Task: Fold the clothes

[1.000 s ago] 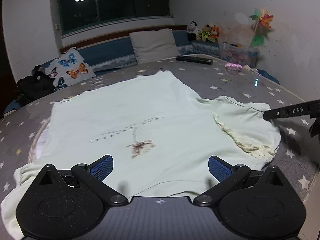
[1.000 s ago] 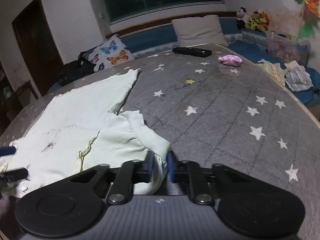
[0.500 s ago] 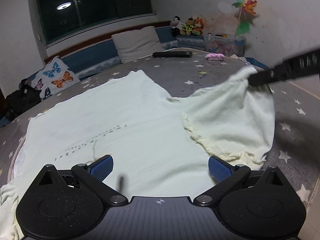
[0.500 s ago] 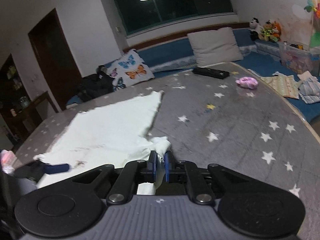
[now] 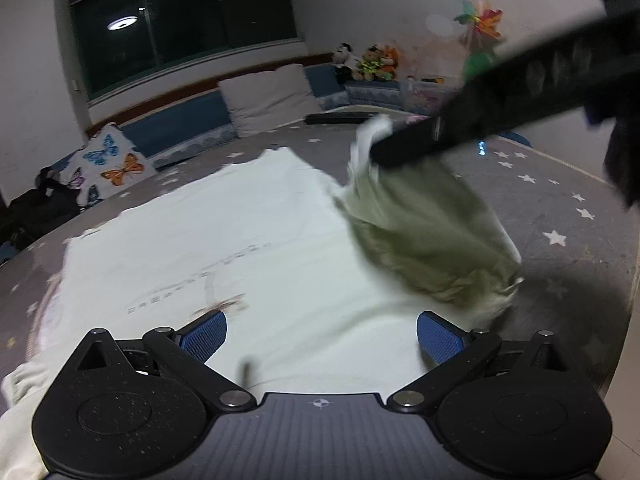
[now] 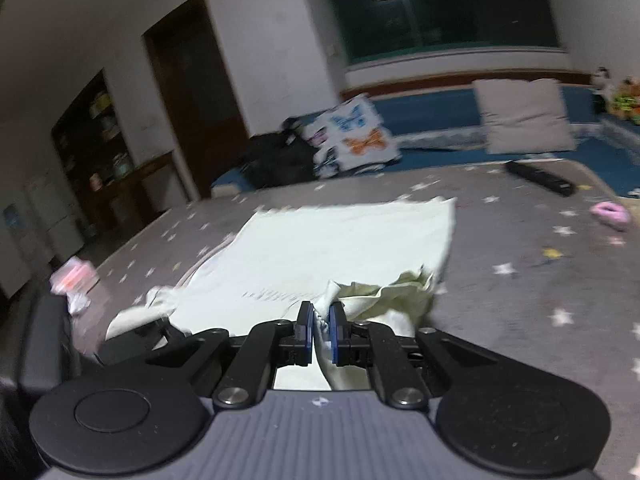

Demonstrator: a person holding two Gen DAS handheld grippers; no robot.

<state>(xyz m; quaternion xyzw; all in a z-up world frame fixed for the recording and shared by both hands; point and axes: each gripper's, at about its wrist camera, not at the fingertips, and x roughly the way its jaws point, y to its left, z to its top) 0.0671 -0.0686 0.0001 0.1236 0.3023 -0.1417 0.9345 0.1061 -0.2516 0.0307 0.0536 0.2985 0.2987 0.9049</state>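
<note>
A pale green T-shirt lies spread on the grey star-patterned bed cover. Its right sleeve is lifted off the cover and hangs in the air. My right gripper is shut on the sleeve's edge, and its black finger reaches in from the upper right of the left wrist view. My left gripper is open, low over the shirt's near hem, with nothing between its blue pads. The shirt's flat body stretches away in the right wrist view.
A butterfly pillow and a grey pillow lean at the far side. A black remote and a pink hair tie lie on the cover. A dark bag sits beside the butterfly pillow. Plush toys line the far corner.
My right gripper has lifted the sleeve off the cover and carried it up and leftward over the shirt. The left gripper has stayed open at the near hem.
</note>
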